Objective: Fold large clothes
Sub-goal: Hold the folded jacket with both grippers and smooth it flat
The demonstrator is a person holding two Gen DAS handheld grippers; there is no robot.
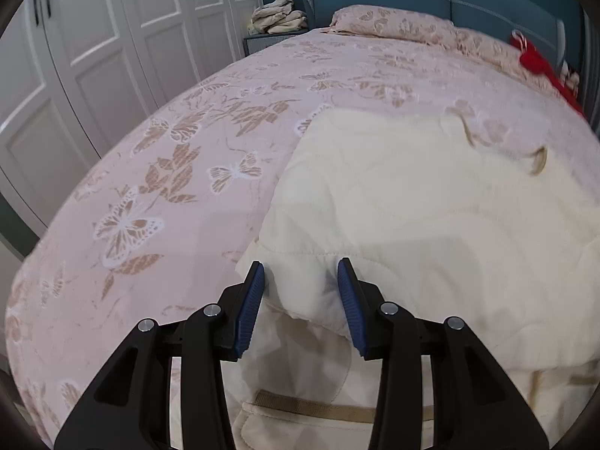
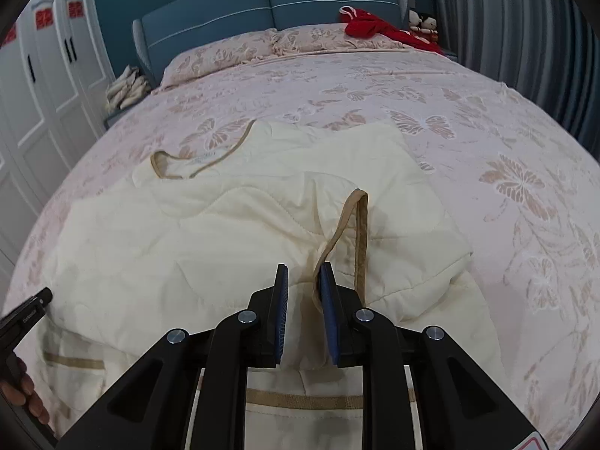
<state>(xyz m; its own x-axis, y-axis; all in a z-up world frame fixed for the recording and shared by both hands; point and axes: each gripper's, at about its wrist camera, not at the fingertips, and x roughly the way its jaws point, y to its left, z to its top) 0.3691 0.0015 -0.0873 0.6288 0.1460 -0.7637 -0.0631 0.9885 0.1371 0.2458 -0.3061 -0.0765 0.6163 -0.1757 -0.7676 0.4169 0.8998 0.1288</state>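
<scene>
A cream quilted garment (image 1: 412, 195) with tan trim lies spread on the bed, its near part folded over itself. In the left wrist view my left gripper (image 1: 302, 288) hovers over the garment's left folded edge. Its blue pads (image 1: 251, 311) stand well apart, with cloth lying loosely in the gap. In the right wrist view my right gripper (image 2: 303, 285) sits over a tan trim loop (image 2: 352, 225) of the same garment (image 2: 210, 232). Its jaws are narrowly apart; the trim runs along the right pad (image 2: 330, 307) and the left pad stands off it.
The bed's pink butterfly-print cover (image 2: 487, 142) extends around the garment. Pillows (image 2: 240, 52) and a red garment (image 2: 375, 26) lie by the blue headboard. White wardrobe doors (image 1: 93, 56) stand at left. A person's hand (image 2: 26, 393) on the other gripper's body shows at lower left.
</scene>
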